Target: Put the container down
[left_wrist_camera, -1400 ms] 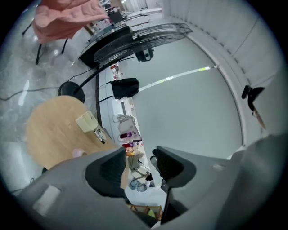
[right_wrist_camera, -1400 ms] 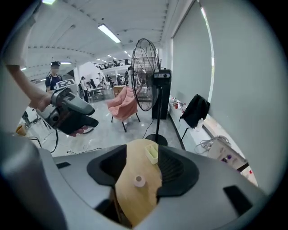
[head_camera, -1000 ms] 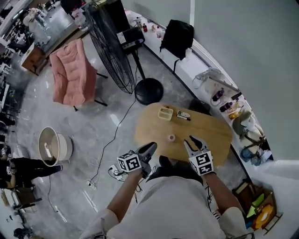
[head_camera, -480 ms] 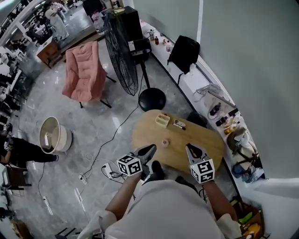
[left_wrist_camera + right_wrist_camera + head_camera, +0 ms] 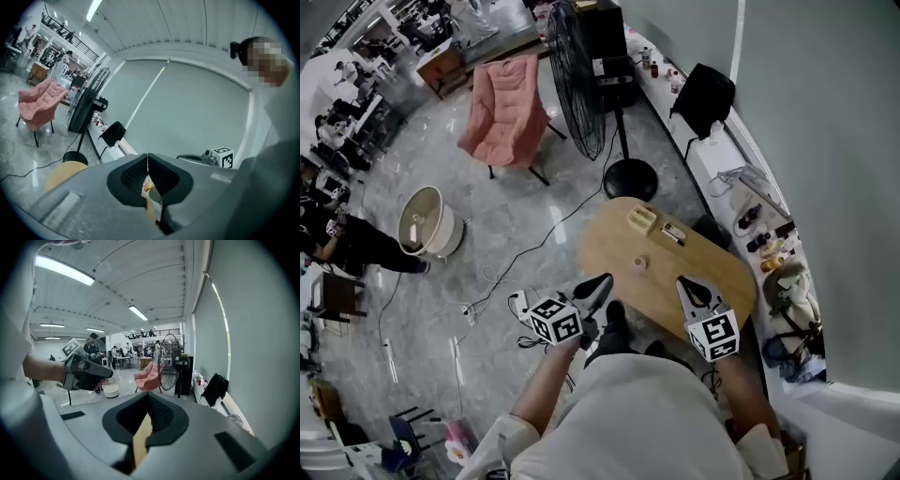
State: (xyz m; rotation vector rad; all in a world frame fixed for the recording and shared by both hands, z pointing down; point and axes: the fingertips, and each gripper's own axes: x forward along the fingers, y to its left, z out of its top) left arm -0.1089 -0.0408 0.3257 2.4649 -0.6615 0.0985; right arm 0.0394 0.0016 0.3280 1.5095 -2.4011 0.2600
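Note:
A small yellow container (image 5: 642,219) stands on the far part of the oval wooden table (image 5: 712,267), with no gripper near it. My left gripper (image 5: 596,287) hovers at the table's near left edge. Its jaws are shut with nothing between them, and they meet in a thin line in the left gripper view (image 5: 148,160). My right gripper (image 5: 693,287) is over the near right part of the table, also shut and empty (image 5: 148,398). Each gripper shows in the other's view: the right one's marker cube (image 5: 221,157) and the left gripper (image 5: 87,373).
A small round item (image 5: 639,263) and a dark-and-white device (image 5: 673,232) also lie on the table. A standing fan (image 5: 581,80) with a round base (image 5: 630,178) is beyond it, with a pink chair (image 5: 508,111), floor cables (image 5: 534,253) and a cluttered wall ledge (image 5: 750,211).
The head view has swung, so the room has shifted in the picture. Both grippers stay at the near table edge, and the container has not moved.

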